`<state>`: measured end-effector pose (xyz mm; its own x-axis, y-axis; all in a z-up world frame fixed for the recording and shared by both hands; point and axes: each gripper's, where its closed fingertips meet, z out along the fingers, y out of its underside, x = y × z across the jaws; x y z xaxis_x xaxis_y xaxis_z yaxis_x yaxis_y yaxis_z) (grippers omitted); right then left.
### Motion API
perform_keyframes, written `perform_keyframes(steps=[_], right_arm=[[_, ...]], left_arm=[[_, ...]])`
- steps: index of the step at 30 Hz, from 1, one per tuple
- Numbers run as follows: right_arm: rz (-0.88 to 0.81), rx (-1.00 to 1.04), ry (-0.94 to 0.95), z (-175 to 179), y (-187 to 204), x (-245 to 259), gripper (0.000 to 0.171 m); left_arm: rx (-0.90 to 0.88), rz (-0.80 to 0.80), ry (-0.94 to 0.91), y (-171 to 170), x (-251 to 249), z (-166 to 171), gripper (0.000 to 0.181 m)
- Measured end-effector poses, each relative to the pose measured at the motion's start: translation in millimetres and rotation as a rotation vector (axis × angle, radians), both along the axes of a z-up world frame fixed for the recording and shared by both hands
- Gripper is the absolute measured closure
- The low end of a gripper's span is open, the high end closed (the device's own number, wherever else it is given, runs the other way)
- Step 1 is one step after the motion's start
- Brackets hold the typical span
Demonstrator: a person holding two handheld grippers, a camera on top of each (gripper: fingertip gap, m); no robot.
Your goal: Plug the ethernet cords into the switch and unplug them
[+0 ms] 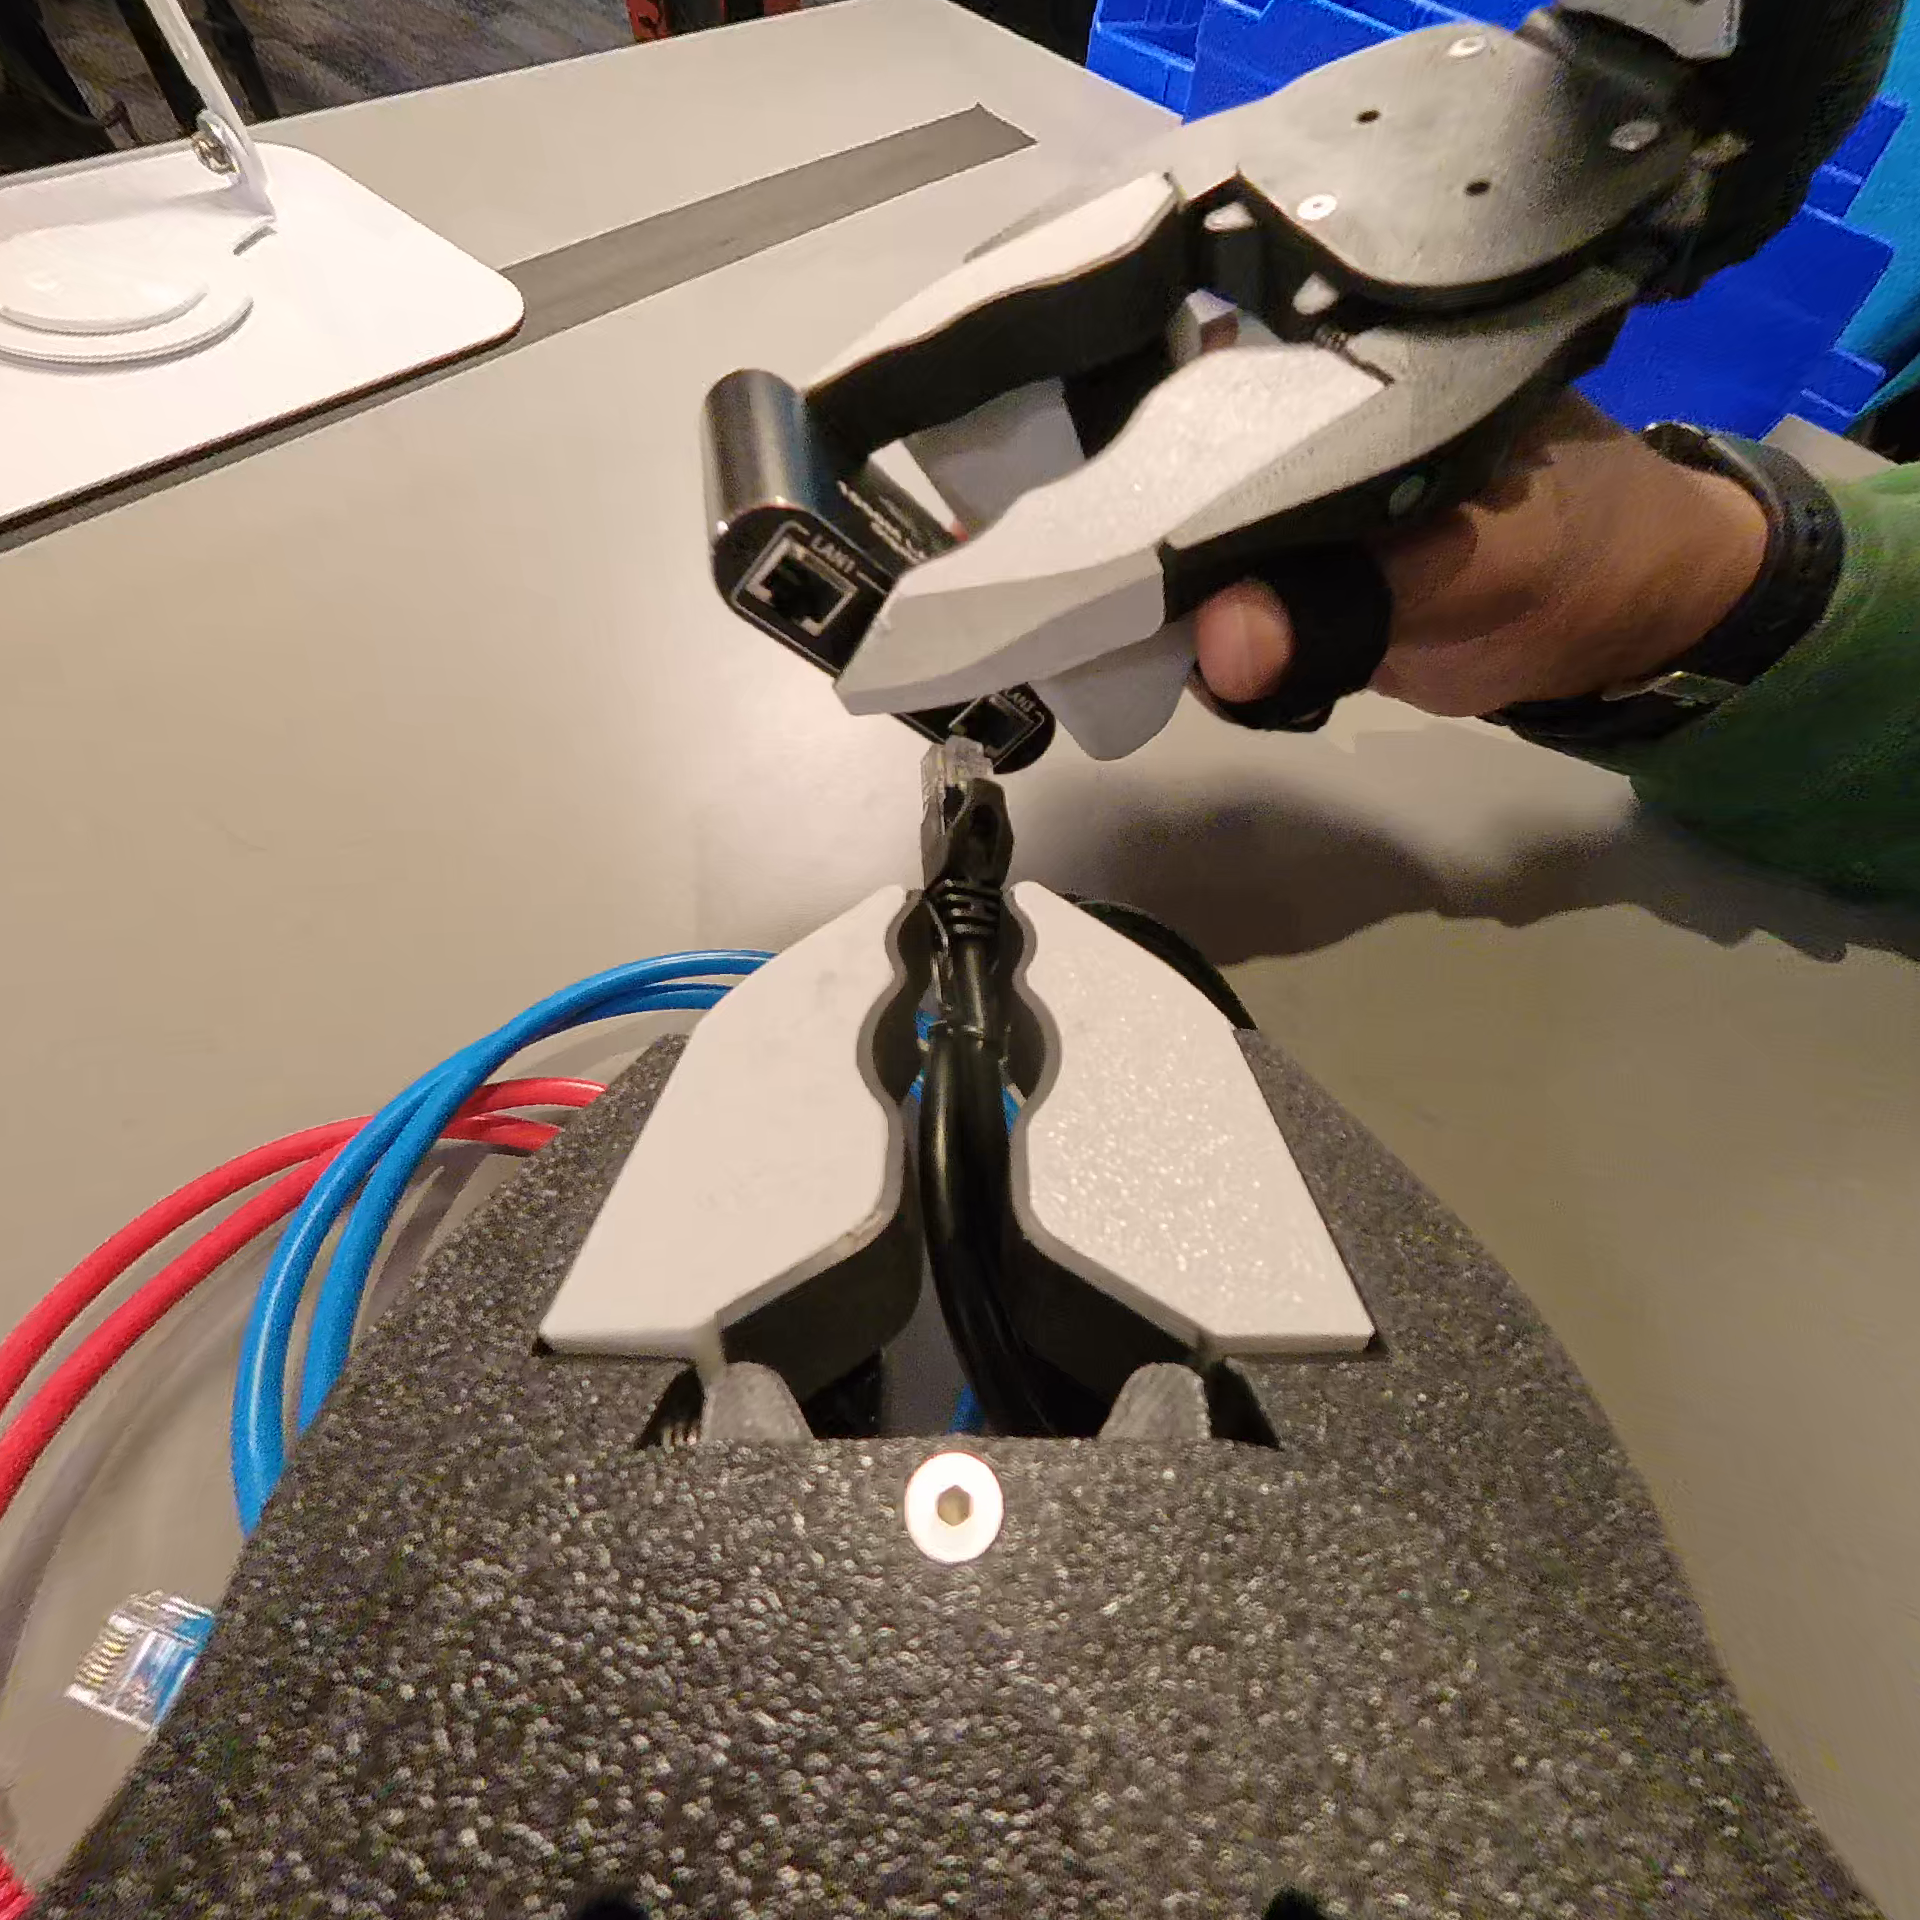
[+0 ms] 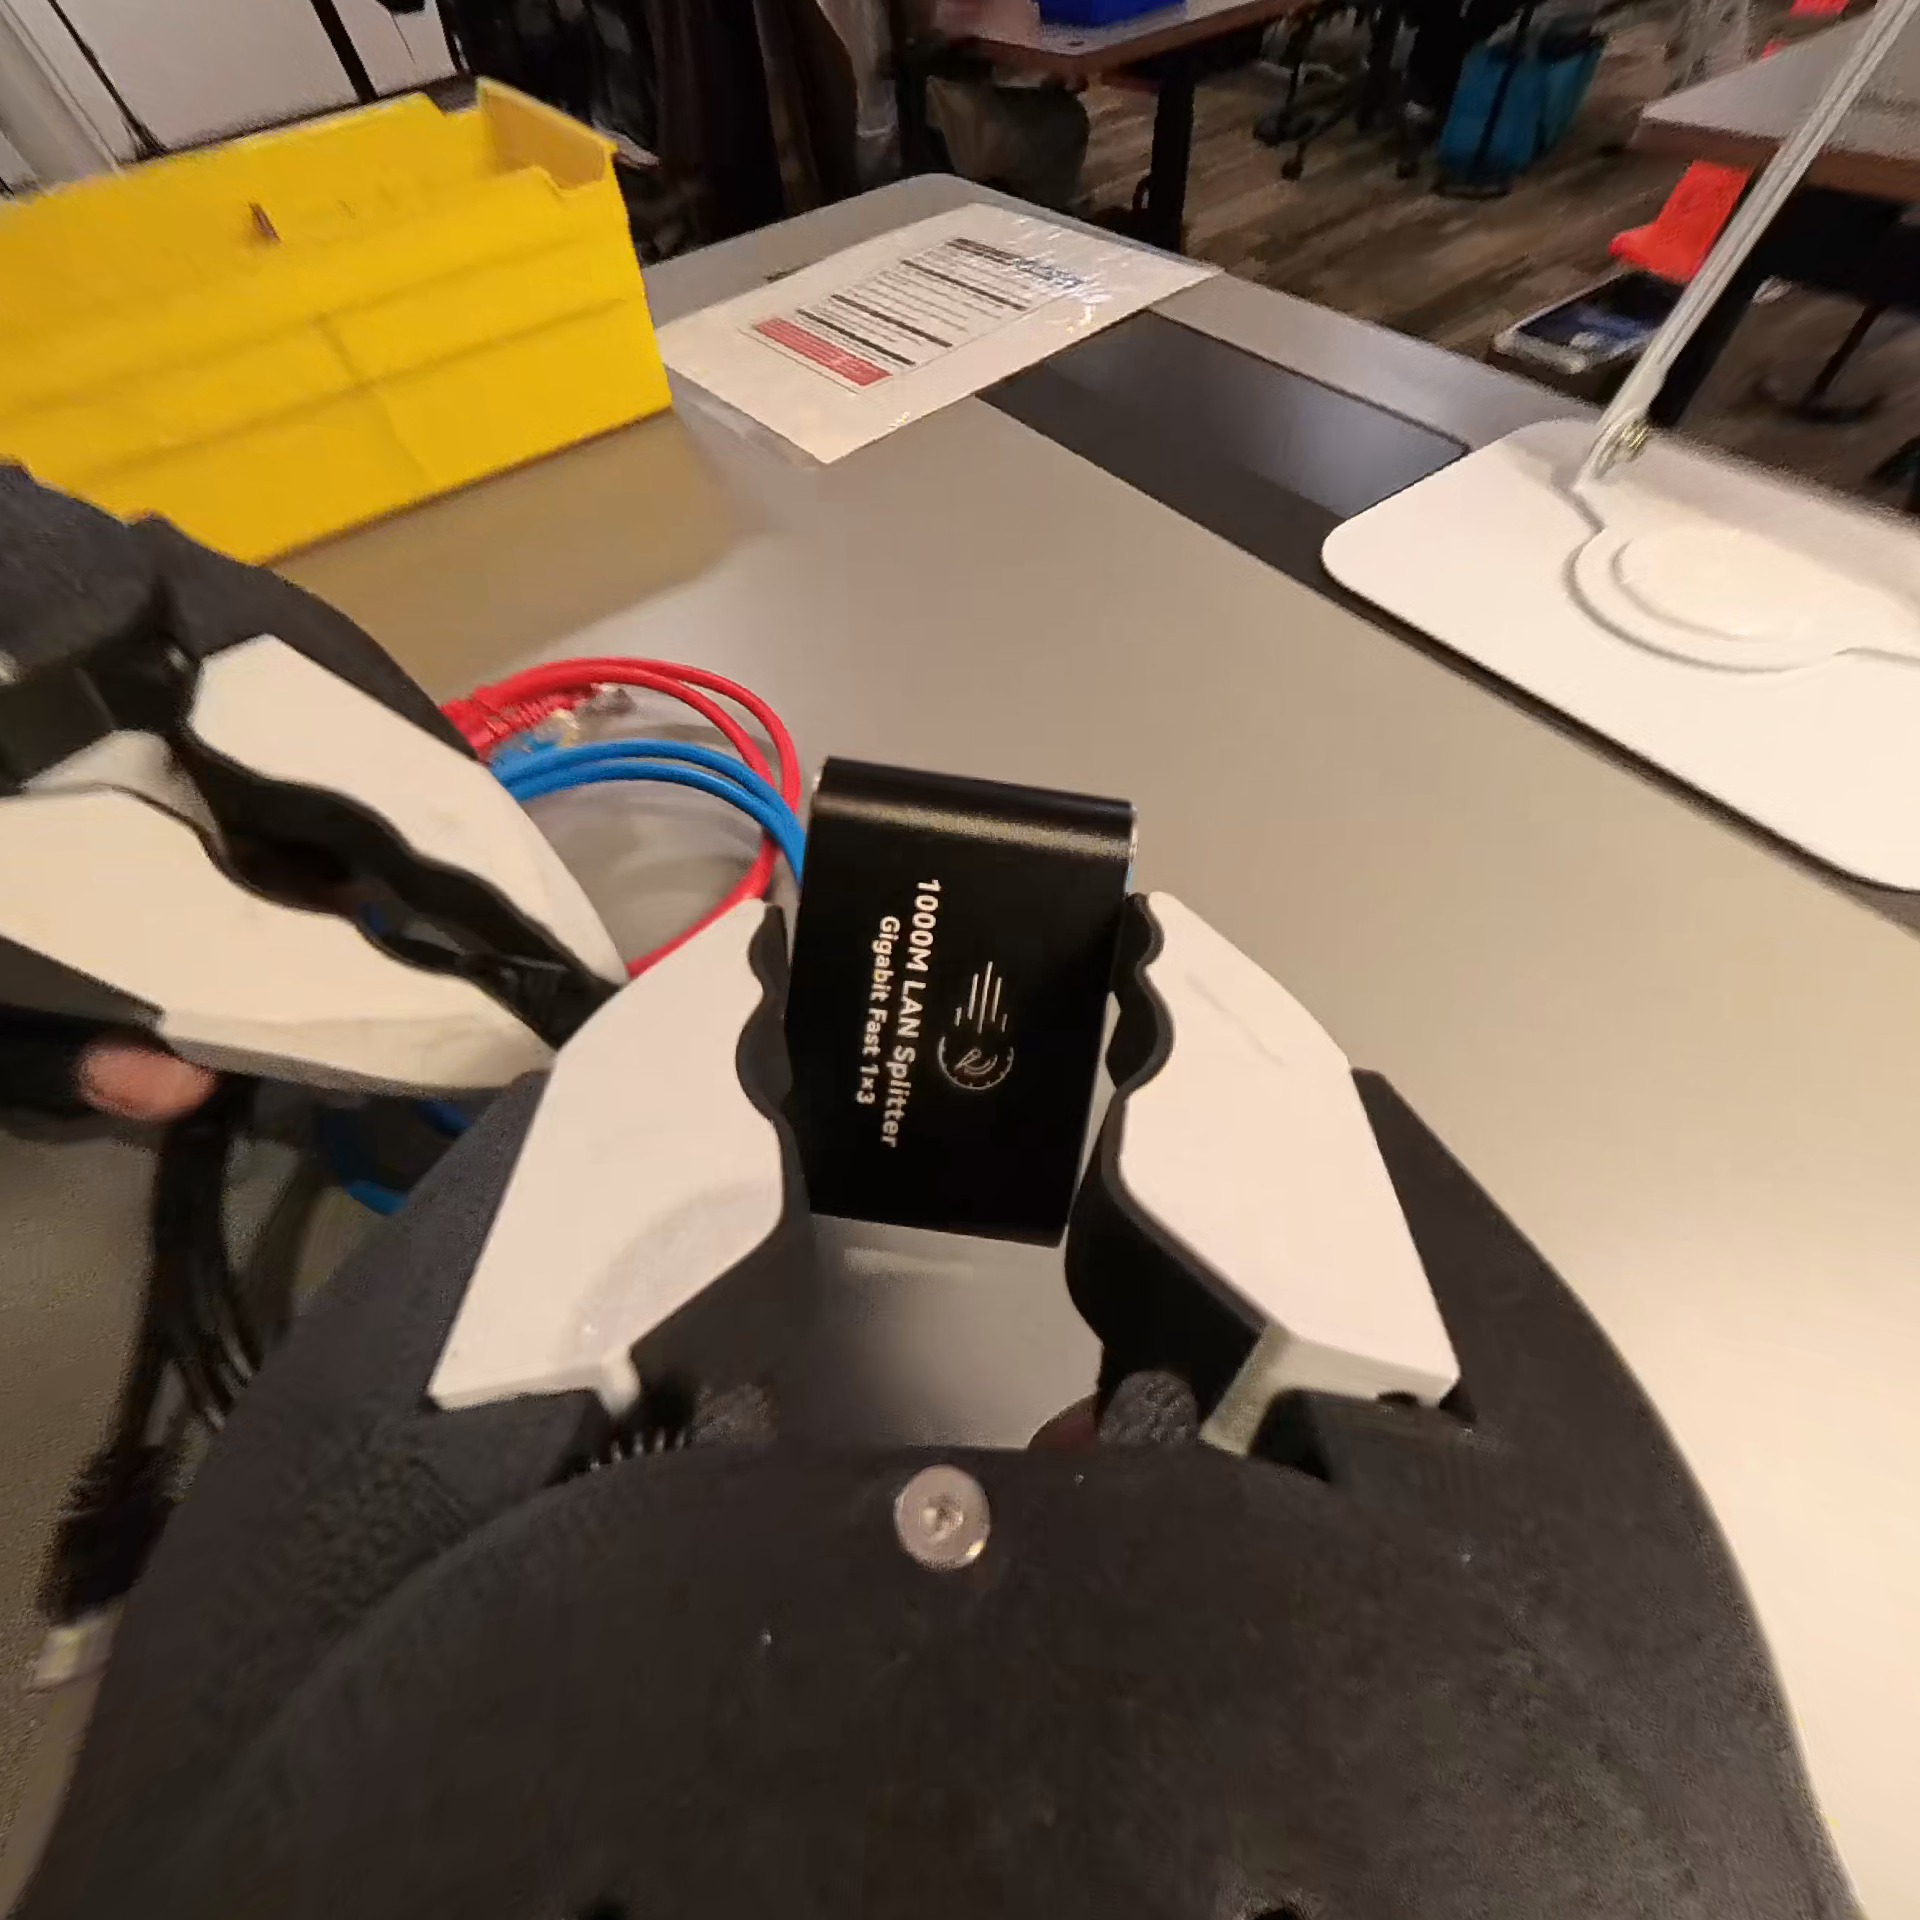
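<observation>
Gripping a black cord [image 1: 961, 1143] just behind its ribbed boot, the left claw [image 1: 961, 904] is clenched, and the clear plug [image 1: 948, 774] is held right at the lower port of the switch [image 2: 961, 997], touching it or nearly so. The plugging step is judged to be in hand, with the plug not yet seated. A straight push along the port's axis is called for next, with the latch tab lined up, until it clicks; a tilted plug could catch on the port's edge.

The switch, a smooth black metal block with rounded ends, is grasped across its sides by the right claw [image 2: 951, 1049], above the desk [image 1: 416, 748]. An empty port [image 1: 800, 587] is seen on its near face. Both claws are of matte white plastic with wavy black pads, on rough black bodies.

Farther off, glossy red [image 2: 717, 691] and blue cords [image 2: 644, 769] are coiled on the smooth grey desk, unplugged.
</observation>
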<state>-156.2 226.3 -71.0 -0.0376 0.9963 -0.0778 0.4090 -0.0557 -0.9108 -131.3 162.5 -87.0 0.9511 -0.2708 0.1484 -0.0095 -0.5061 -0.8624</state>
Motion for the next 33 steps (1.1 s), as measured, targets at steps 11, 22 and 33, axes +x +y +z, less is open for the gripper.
perform_keyframes(steps=[11,22,33], right_arm=[[0.207,0.179,-0.043,-25.2,-19.0,30.9,0.110],[0.357,0.046,0.190,17.8,-62.9,29.0,0.110],[0.397,0.064,0.425,59.0,-95.5,18.5,0.110]], left_arm=[[-0.062,0.022,0.000,-0.4,-10.0,-12.5,0.169],[-0.115,-0.100,-0.101,-2.9,13.2,-23.3,0.168],[-0.138,-0.304,-0.569,-12.7,55.5,-6.4,0.168]])
